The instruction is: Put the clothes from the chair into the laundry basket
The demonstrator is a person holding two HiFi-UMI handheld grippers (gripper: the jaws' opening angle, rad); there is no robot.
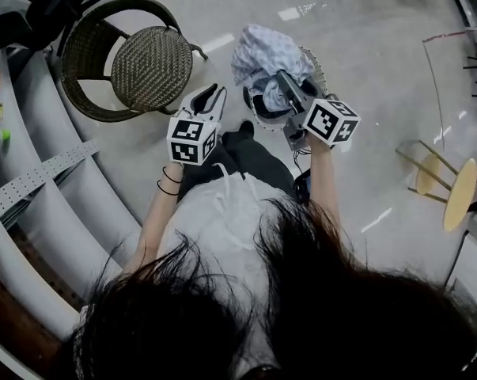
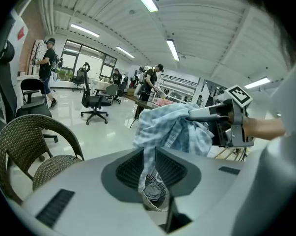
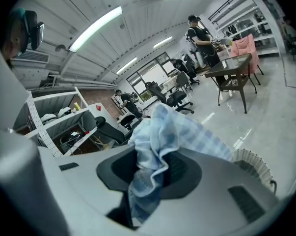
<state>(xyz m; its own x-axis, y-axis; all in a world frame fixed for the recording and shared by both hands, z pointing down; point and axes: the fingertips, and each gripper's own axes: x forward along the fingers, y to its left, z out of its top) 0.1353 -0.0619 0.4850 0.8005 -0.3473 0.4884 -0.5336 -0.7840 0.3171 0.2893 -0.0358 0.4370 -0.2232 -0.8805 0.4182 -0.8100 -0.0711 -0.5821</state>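
A blue checked cloth (image 1: pixel 266 52) hangs bunched over the round white laundry basket (image 1: pixel 320 68), which holds dark clothes. My right gripper (image 1: pixel 285 81) is shut on that cloth; in the right gripper view the cloth (image 3: pixel 152 146) fills the gap between the jaws (image 3: pixel 148 176), with the basket's rim (image 3: pixel 251 161) below right. My left gripper (image 1: pixel 213 95) is to the left of the basket, jaws apart and nothing in them. In the left gripper view a strip of the cloth (image 2: pixel 172 127) hangs beyond the gripper (image 2: pixel 152 181). The wicker chair (image 1: pixel 151 66) has a bare seat.
Curved grey shelving (image 1: pixel 32 180) runs along the left. A wooden stool (image 1: pixel 459 192) stands at the right. Office chairs (image 2: pixel 96 102) and a dark table (image 3: pixel 231 68) stand farther off, with people around them. The person's legs (image 1: pixel 250 161) are just behind the basket.
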